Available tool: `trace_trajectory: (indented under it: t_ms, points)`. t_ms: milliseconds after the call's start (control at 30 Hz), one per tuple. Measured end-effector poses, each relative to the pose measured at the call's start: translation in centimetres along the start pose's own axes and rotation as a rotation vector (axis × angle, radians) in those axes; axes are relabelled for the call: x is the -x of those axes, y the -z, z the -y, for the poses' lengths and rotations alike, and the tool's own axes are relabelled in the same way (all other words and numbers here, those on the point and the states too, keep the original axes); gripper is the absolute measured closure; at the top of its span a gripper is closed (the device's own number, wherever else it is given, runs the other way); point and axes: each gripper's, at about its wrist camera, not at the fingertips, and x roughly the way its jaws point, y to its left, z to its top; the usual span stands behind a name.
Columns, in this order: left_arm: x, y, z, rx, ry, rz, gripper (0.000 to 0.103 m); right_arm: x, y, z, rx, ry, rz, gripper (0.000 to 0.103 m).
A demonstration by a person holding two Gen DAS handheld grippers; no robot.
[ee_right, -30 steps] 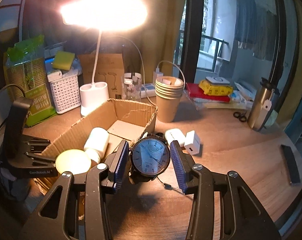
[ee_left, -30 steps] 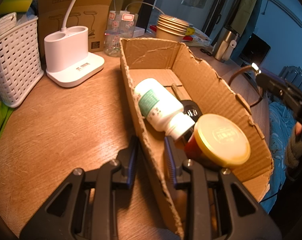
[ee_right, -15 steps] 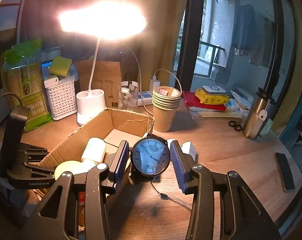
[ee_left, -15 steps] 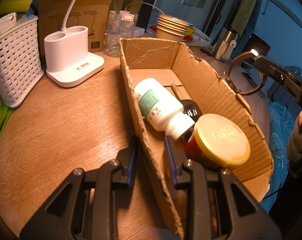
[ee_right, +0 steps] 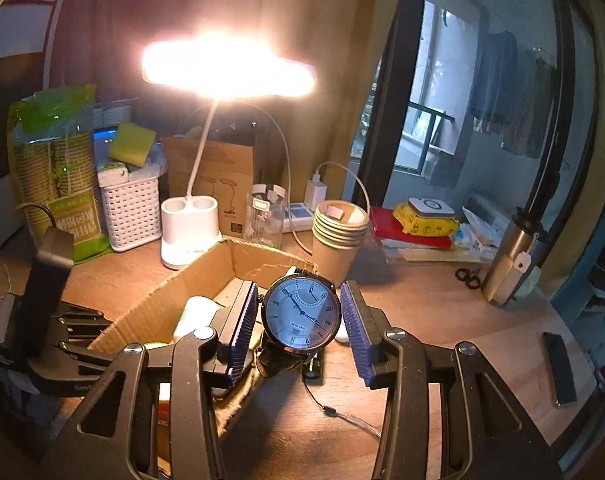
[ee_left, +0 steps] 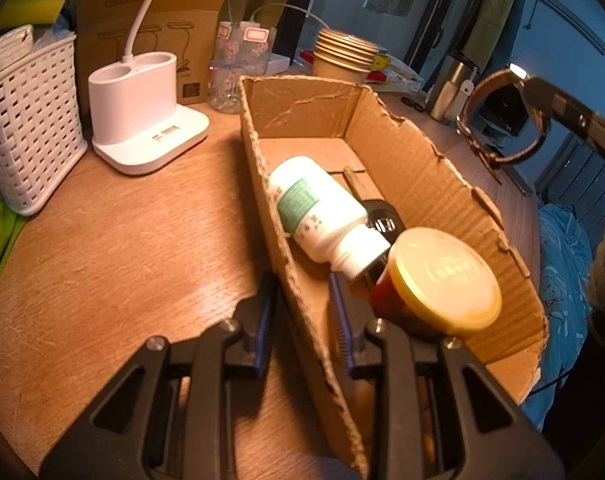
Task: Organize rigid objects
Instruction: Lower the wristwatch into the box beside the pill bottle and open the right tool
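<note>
My left gripper [ee_left: 302,308] is shut on the near side wall of a torn cardboard box [ee_left: 418,184] on the wooden desk. Inside the box lie a white pill bottle [ee_left: 318,208], a jar with a yellow lid [ee_left: 442,280] and a dark key fob [ee_left: 382,220]. My right gripper [ee_right: 300,320] is shut on a wristwatch [ee_right: 300,314] with a pale dial, held in the air above the box's right edge [ee_right: 238,256]. The same watch, with its brown strap, shows in the left wrist view [ee_left: 502,120] at upper right.
A white lamp base [ee_left: 142,120], a white lattice basket [ee_left: 26,120], a clear jar [ee_left: 238,68] and stacked paper cups [ee_left: 342,56] stand behind the box. A steel flask [ee_right: 510,264], scissors [ee_right: 468,276] and a dark phone [ee_right: 558,368] lie to the right.
My right gripper has risen and moved left toward the box with the watch. My left gripper has kept its hold on the box wall.
</note>
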Motion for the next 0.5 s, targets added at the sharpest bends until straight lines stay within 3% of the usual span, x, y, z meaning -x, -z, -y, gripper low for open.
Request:
trace_trajectory:
  t_ms: [500]
  points:
    - [0.0,0.0,0.0,0.0,0.0,0.0,0.075,-3.1,0.5,-3.2,0.024,-0.088,-0.058,0.058]
